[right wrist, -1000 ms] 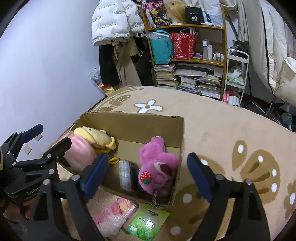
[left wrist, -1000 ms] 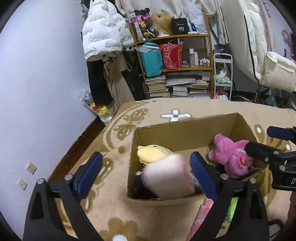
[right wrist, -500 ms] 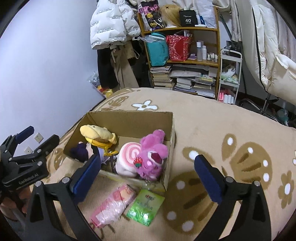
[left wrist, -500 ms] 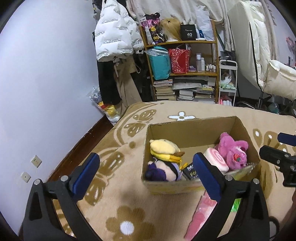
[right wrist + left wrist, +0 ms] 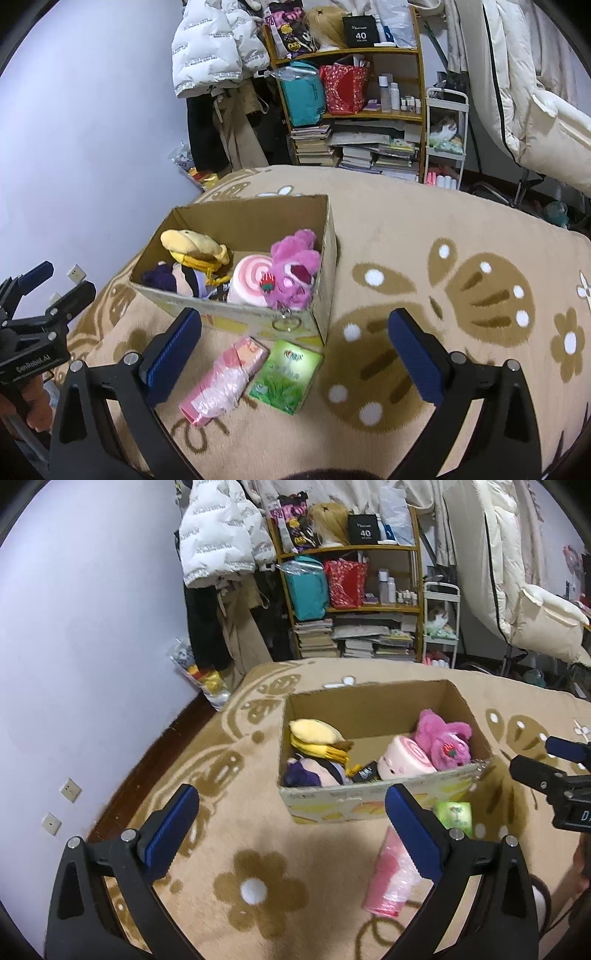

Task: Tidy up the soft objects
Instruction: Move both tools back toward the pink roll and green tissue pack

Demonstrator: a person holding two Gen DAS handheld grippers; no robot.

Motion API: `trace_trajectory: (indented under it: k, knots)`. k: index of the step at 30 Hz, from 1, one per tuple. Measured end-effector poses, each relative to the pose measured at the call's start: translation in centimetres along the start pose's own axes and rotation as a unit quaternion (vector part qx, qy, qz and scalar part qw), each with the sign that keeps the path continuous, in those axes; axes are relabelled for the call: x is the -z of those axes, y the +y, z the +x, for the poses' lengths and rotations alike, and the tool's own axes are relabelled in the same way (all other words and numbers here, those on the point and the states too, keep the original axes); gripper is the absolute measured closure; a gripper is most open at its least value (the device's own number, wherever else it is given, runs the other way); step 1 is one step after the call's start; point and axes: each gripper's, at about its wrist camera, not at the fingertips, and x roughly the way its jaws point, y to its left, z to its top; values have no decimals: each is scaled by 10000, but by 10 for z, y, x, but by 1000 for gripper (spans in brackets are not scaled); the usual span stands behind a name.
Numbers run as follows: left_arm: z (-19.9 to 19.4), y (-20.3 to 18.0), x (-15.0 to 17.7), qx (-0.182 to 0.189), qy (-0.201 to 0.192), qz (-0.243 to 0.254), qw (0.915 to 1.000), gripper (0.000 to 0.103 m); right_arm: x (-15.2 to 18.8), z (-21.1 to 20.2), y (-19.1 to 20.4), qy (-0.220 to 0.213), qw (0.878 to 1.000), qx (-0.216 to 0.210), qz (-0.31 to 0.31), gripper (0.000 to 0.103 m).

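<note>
A cardboard box (image 5: 369, 705) (image 5: 328, 258) stands on the beige flowered carpet. In it lie a yellow plush (image 5: 314, 734) (image 5: 192, 243), a purple-haired doll (image 5: 314, 771) (image 5: 177, 277), a pink roll plush (image 5: 404, 757) (image 5: 251, 277) and a magenta bear (image 5: 443, 738) (image 5: 295, 266). A pink wrapped pack (image 5: 388, 878) (image 5: 221, 380) and a green pack (image 5: 454, 812) (image 5: 290, 373) lie on the carpet before the box. My left gripper (image 5: 291, 834) and right gripper (image 5: 293, 354) are open and empty, held back from the box.
A shelf (image 5: 351, 602) with bags, books and bottles stands at the back, with hanging coats (image 5: 221, 554) to its left and a white cart (image 5: 439, 624) to its right. A lilac wall (image 5: 92, 646) runs along the left.
The pink roll plush, held over the box one second ago, now lies inside it. Both grippers have drawn back and up from the box.
</note>
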Motion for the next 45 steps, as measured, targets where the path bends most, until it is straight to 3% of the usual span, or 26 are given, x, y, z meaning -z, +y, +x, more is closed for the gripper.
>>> trace_trajectory:
  k: [11,26,45]
  knots:
    - [18,-15,14,140,413,183,9989,3,21,10,-5,162,9997,143,117,0]
    - [59,-38,27,355,947,408,9940,3,41,46,-15,648,9973,-79,327,0]
    - [110,-68,48,806,1713,570,9803,3,48,92,-21,1201,9908,-305,552,0]
